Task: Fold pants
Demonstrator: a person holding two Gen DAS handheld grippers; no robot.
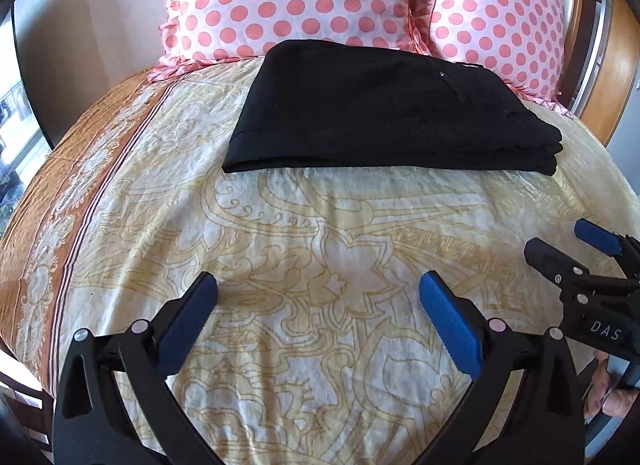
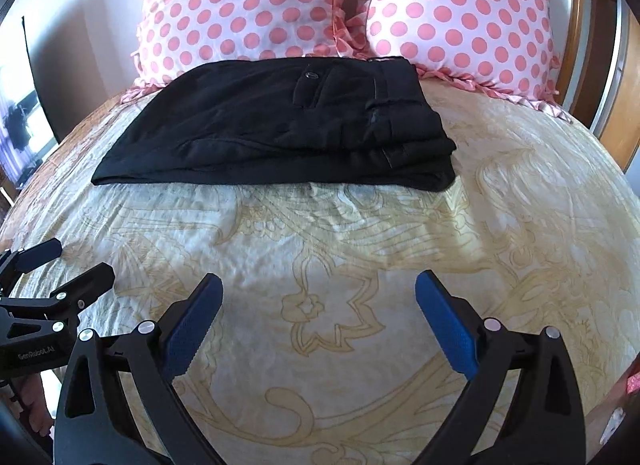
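- Two tongs hang over the near part of the bed (image 1: 280,265), both with jaws wide apart and holding nothing: left tongs (image 1: 318,289), right tongs (image 2: 318,289).
- The black pants (image 2: 280,125) lie folded in a flat stack at the far side of the bed, just before two polka-dot pillows (image 2: 248,5), well apart from both tongs.

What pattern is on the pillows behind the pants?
Pink polka dots on white pillows, clearest in the right wrist view.
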